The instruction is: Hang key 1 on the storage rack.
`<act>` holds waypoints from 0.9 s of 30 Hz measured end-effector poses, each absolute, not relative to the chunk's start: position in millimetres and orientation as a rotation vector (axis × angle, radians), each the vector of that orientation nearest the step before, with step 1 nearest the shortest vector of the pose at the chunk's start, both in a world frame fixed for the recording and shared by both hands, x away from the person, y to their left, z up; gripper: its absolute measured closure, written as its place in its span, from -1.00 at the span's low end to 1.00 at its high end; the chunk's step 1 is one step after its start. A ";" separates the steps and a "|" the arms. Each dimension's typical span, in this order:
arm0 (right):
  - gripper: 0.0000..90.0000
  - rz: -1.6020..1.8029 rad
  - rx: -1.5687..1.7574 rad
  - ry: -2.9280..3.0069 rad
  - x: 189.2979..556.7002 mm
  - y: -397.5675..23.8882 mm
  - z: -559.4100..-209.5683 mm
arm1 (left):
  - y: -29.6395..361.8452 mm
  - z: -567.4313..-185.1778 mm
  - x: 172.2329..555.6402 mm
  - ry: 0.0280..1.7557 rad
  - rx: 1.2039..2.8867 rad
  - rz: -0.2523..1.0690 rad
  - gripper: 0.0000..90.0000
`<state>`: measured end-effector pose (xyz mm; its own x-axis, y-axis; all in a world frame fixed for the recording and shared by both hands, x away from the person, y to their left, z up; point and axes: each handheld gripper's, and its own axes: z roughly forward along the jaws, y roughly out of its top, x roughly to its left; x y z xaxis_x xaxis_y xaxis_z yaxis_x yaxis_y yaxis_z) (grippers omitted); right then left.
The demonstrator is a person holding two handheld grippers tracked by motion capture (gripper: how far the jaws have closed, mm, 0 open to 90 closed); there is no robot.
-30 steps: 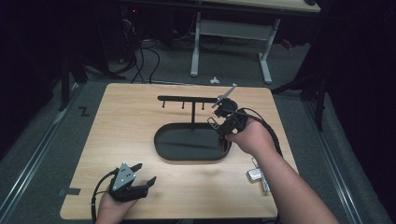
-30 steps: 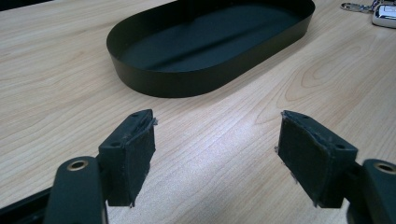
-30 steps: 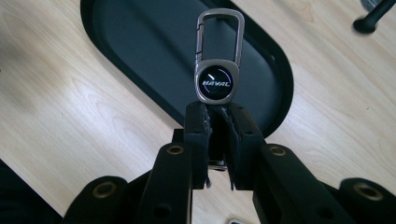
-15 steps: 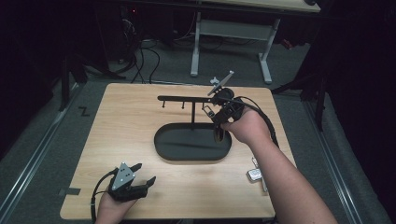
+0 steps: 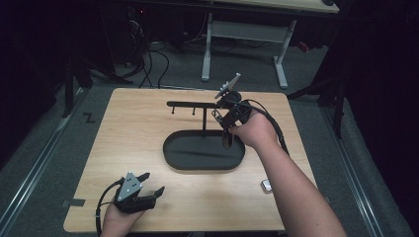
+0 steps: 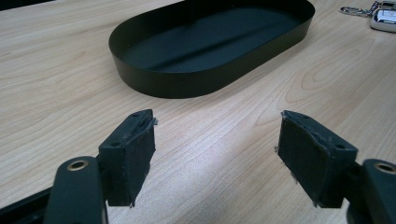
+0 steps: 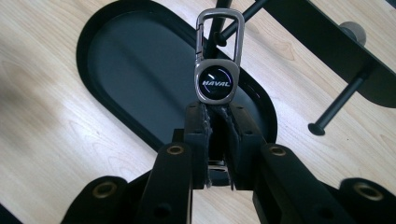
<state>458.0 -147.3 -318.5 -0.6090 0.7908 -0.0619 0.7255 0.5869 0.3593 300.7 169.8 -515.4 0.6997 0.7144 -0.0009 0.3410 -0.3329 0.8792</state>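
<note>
Risk first, working from my left side across: left gripper (image 5: 143, 190) rests low at the near edge of the table (image 5: 128, 133), jaws wide apart with nothing between the pads (image 6: 135, 149) — little can go wrong there unless I drag it into the tray wall. Black oval tray (image 6: 187, 84) lies just ahead of it, empty, with a second key fob (image 6: 385, 16) off by the far right of that view. Right gripper (image 7: 217, 109) is clamped on a keychain (image 7: 215, 81) — a Haval-badged metal tag with a carabiner loop (image 7: 219, 28) standing above the jaws. It hangs over the tray's far end, near the hanger rack (image 5: 197, 104) and its pegs (image 7: 338, 102). My worry: grip sits on the tag's lower end only, so it could pivot or slip, and the loop could miss a peg or knock the light rack over.
</note>
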 end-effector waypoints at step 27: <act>0.79 0.410 1.318 2.583 480.4 -140.1 -345.1 | 167.6 -516.3 300.6 0.805 1.946 0.478 -0.38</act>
